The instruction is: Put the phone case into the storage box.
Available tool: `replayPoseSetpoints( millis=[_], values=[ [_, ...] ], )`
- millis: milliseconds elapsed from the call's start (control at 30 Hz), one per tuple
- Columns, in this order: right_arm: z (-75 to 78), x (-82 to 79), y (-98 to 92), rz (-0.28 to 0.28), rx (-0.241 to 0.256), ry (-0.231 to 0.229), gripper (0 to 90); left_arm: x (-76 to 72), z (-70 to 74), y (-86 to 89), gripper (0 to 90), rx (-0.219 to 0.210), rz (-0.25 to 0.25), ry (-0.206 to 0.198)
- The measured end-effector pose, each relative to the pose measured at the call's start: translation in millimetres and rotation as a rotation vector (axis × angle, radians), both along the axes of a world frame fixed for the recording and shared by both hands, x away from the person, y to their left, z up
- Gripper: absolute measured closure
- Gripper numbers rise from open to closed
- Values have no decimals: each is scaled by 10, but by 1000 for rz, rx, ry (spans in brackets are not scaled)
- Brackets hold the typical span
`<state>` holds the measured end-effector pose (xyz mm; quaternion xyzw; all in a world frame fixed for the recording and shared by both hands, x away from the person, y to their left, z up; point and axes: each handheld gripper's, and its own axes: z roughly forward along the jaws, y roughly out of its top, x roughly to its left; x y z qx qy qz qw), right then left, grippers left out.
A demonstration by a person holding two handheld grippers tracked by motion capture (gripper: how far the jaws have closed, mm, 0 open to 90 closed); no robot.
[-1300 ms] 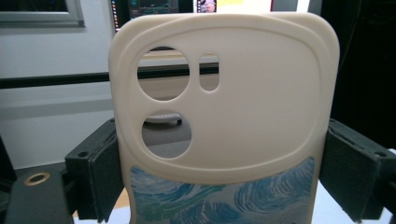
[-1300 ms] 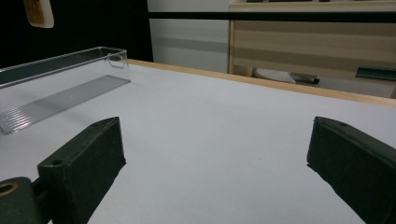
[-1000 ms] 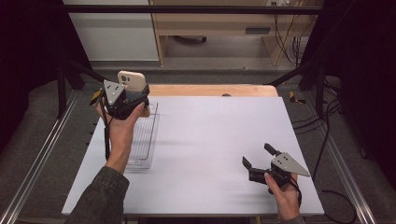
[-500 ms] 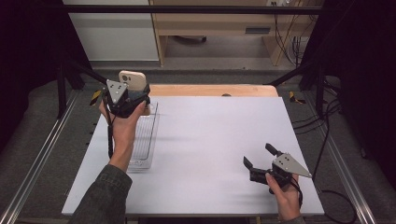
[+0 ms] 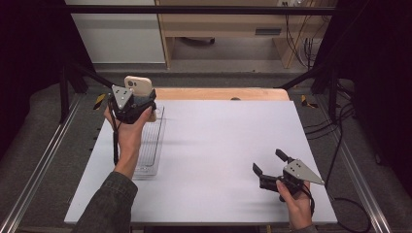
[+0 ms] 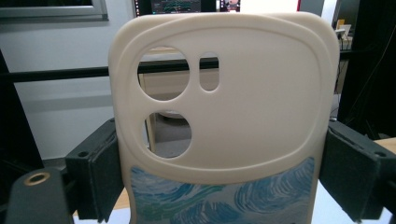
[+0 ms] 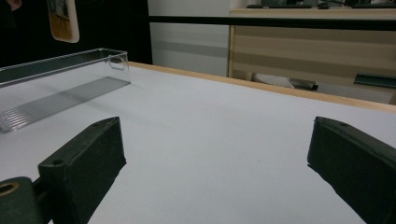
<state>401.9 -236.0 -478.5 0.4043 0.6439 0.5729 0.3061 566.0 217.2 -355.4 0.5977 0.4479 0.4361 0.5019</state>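
Your left gripper [image 5: 138,99] has its jaws clamped on the sides of the cream phone case [image 6: 224,116], carried upright above the clear tray [image 5: 150,145], so the next move is probably lowering it in, while your right gripper [image 5: 266,167] rests with jaws apart.

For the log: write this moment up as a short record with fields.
held thing: phone case, cream with a blue swirl print, upright
left hand-held gripper: shut on the phone case, raised above the far end of the clear tray
right hand-held gripper: open, holding nothing, low over the table near its right front
tray contents: none visible
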Motion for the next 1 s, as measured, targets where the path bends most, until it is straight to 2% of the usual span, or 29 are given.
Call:
replayPoseSetpoints(
  millis=[167, 333, 600, 1000],
  values=[
    [2, -1, 3, 3, 3, -1, 38, 93, -77, 7, 114, -7, 10, 12],
    [-2, 2, 5, 7, 4, -2, 38, 223, -166, 4, 113, 3, 6, 27],
    [-4, 6, -10, 7, 7, -2, 38, 396, -298, 5, 113, 12, 31, 34],
    [-5, 7, -5, 9, 7, -2, 37, 488, -405, 31, 113, 11, 43, 49]
  ],
)
